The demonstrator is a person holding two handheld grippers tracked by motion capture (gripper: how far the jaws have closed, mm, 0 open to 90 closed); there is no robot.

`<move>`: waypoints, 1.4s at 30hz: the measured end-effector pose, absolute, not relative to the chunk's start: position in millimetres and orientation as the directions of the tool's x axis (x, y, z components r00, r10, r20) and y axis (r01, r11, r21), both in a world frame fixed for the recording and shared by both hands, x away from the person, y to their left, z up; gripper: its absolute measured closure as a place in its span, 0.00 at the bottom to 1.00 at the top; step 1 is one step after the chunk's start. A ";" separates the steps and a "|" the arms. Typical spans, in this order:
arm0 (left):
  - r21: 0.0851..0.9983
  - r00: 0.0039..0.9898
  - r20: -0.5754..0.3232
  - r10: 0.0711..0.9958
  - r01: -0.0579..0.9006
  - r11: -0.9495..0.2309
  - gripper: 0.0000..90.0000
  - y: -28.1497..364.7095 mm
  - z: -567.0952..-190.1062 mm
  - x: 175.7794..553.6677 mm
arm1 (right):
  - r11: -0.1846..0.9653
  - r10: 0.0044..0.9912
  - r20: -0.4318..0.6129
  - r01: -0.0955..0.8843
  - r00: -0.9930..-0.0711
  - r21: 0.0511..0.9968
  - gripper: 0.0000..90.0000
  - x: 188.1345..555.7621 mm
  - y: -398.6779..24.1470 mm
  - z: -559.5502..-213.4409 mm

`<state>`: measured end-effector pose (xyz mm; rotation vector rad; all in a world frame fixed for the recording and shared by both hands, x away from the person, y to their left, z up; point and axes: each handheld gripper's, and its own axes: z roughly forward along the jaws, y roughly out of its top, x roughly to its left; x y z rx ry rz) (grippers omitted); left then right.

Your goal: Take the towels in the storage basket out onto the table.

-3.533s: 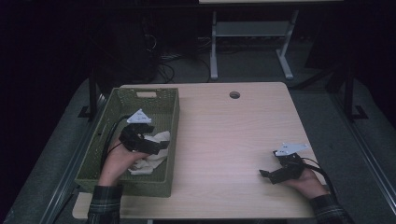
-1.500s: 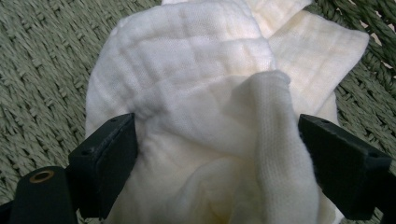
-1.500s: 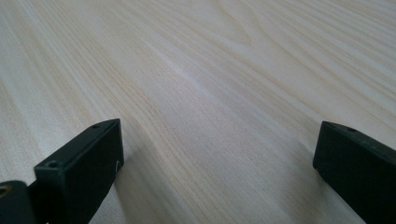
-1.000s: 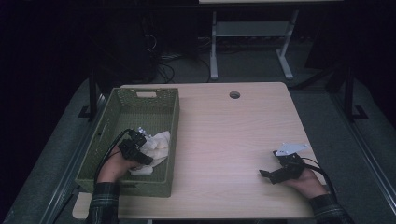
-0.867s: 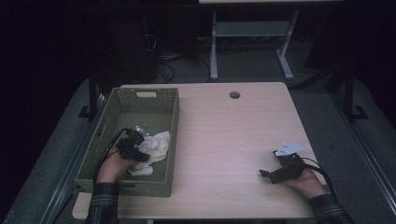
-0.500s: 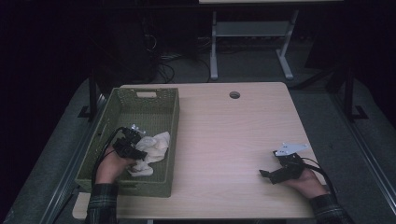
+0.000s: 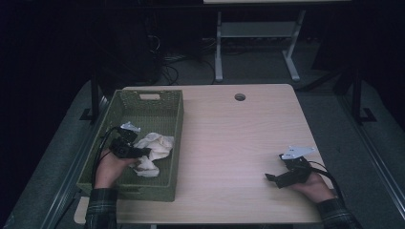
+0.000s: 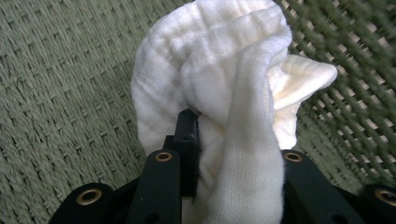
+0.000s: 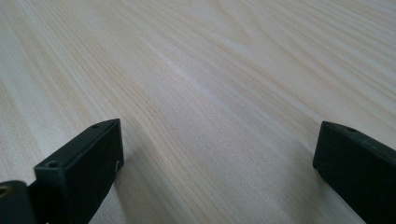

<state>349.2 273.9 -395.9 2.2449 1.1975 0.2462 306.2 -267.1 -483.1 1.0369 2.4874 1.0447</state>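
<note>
Got my left gripper (image 7: 138,153) pinching the white cloth (image 8: 219,93) inside the green basket (image 7: 143,191), lifting it out is left, right gripper (image 7: 277,179) spread beside it.

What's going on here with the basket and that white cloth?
A person at a wooden table holds a two-fingered gripper in each hand. The left gripper is down in the green woven basket, and its fingers have just closed on a bunched white cloth, which fills the space between them. The right gripper rests on the bare tabletop at the right, fingers wide apart and holding nothing.
</note>
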 end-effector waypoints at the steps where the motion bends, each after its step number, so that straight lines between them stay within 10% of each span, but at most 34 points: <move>1: 0.577 0.580 -0.110 0.807 0.699 -0.424 0.79 274.7 -394.3 348.9 | 0.489 0.698 0.041 0.518 -0.715 0.702 0.01 306.2 -267.1 -483.1; 42: 0.828 0.601 -0.186 0.777 0.522 -0.205 0.81 291.0 -332.2 332.8 | 0.488 0.699 0.041 0.518 -0.714 0.703 0.01 306.2 -266.9 -483.3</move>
